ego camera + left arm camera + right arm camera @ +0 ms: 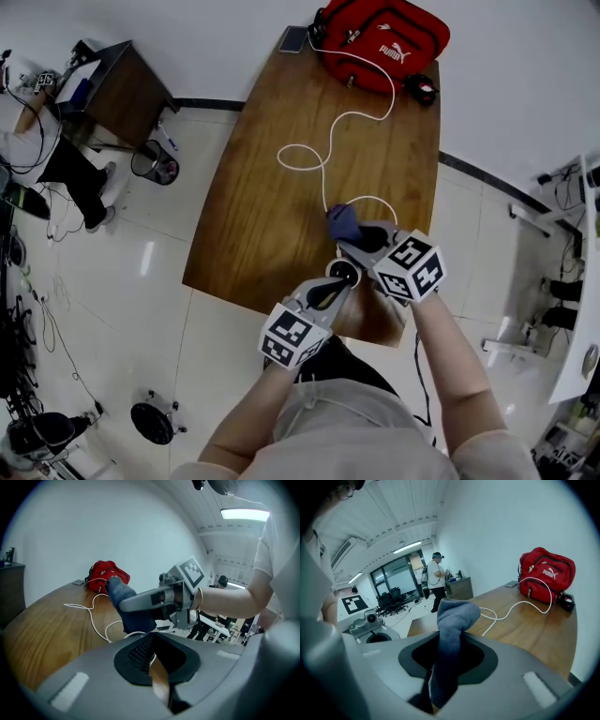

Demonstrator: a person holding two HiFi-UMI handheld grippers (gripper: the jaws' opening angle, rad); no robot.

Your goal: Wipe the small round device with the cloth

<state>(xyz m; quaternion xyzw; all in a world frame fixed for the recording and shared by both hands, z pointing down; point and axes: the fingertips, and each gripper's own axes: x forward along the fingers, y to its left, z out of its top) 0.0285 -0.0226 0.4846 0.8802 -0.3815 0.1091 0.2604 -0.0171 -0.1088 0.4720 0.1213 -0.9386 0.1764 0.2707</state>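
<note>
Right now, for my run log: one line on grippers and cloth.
right gripper: shut on blue cloth | left gripper: shut | white cable: on wooden table

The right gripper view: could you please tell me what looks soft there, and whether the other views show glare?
Right gripper view: the cloth, close to the lens, is soft, the red bag sharper, corners dark. Left gripper view: the ceiling light is blown out. Head view: a bright reflection on the floor.
</note>
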